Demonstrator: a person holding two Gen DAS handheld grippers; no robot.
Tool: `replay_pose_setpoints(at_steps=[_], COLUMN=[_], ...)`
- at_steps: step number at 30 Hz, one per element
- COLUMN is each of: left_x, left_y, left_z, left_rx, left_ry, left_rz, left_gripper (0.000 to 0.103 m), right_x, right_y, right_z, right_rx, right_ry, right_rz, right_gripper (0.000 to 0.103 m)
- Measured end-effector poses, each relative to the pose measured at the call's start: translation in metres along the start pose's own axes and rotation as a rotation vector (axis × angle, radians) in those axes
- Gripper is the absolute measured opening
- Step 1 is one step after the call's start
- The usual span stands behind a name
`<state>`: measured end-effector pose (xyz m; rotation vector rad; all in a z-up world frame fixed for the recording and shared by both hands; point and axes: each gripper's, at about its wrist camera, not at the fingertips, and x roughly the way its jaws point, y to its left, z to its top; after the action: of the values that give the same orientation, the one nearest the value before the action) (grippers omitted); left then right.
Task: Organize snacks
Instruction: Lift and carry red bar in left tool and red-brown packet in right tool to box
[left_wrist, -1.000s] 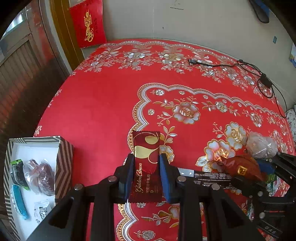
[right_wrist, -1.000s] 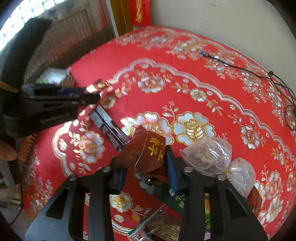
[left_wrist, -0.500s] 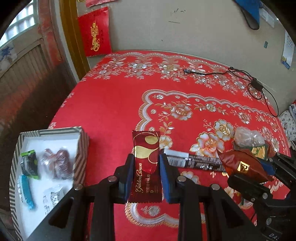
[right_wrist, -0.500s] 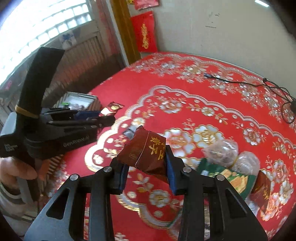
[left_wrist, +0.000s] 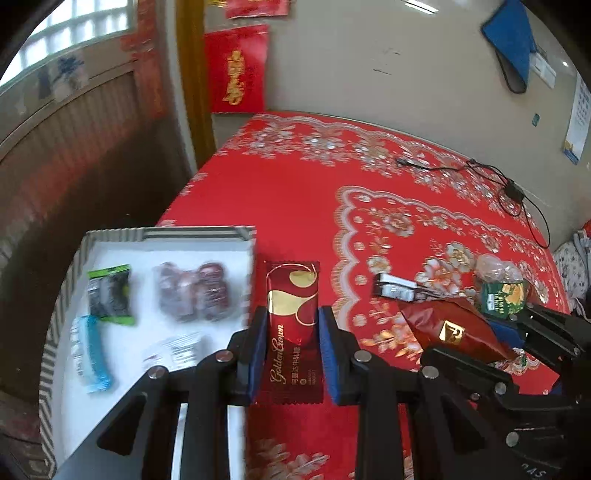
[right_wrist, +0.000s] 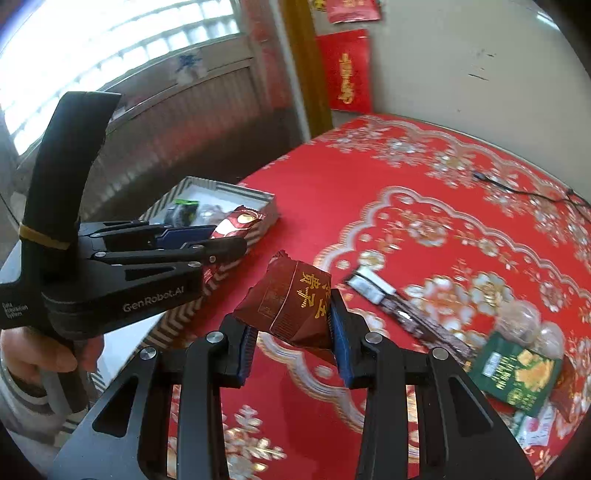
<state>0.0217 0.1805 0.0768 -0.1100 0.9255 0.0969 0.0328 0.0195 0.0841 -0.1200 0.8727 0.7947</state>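
Observation:
My left gripper (left_wrist: 291, 334) is shut on a flat red and gold snack packet (left_wrist: 291, 306), held just right of the striped box (left_wrist: 255, 236) at the table's left edge. Inside the box lie a green and black pack (left_wrist: 109, 293), a clear bag of dark red fruit (left_wrist: 194, 291), a blue pack (left_wrist: 90, 356) and a white pack (left_wrist: 175, 350). My right gripper (right_wrist: 291, 334) is shut on a puffy dark red packet with gold script (right_wrist: 291, 302), above the red cloth. In the right wrist view the left gripper (right_wrist: 221, 240) with its packet (right_wrist: 238, 221) hangs over the box's (right_wrist: 266, 218) near side.
On the red floral tablecloth (left_wrist: 288, 192) lie a long dark bar wrapper (right_wrist: 402, 310), a green packet (right_wrist: 513, 371) and clear bags of brownish snacks (right_wrist: 521, 321) at the right. A black cable (left_wrist: 480, 170) runs along the far side by the wall. A hand (right_wrist: 33, 354) grips the left handle.
Both grippers have travelled left towards the striped box and risen a little, each keeping its packet. The box now fills more of the left wrist view, and the loose snacks have fallen back to the right.

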Motion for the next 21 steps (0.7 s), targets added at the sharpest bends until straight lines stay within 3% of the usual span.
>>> replay_pose_setpoints(at_steps=[21], left_x=[-0.013], left_y=[0.097], left_z=[-0.034], left_rx=[-0.123], left_ry=[0.007], left_rz=[0.101], left_gripper=[0.029], right_x=[0.049], right_y=[0.088], right_z=[0.021], right_rx=[-0.127], right_ry=[0.055], right_rz=[0.103], right_gripper=[0.035])
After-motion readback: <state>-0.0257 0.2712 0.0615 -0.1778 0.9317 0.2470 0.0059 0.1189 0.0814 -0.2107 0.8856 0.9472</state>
